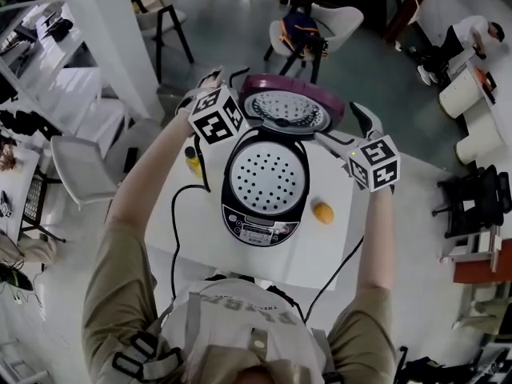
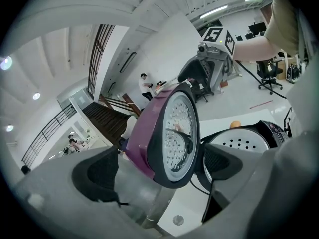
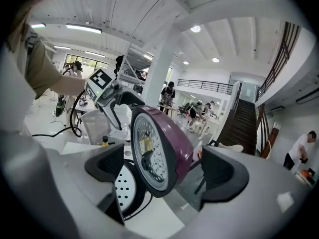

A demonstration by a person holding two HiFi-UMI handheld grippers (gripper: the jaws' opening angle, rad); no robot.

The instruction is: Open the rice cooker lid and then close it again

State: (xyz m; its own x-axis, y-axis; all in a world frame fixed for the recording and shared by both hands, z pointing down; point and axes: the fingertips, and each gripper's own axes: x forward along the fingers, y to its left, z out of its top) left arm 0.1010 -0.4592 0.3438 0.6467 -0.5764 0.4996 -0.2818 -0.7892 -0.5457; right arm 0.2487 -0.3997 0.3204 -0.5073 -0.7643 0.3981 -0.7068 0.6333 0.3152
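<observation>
So, both sets of jaws are spread wide, clamped on nothing. My left gripper has the round purple rice cooker lid standing upright in the gap between its pads. My right gripper has that same lid in its gap from the other side. I can't tell if any pad actually touches it. The lid's fully up, silver perforated inner face showing, at the back of the black rice cooker body. The cooker sits mid white square table. A small orange round thing lies just right of it and a little yellow bottle just left. Room's a big open place: grey floor, white column, white chair, dark staircase.
</observation>
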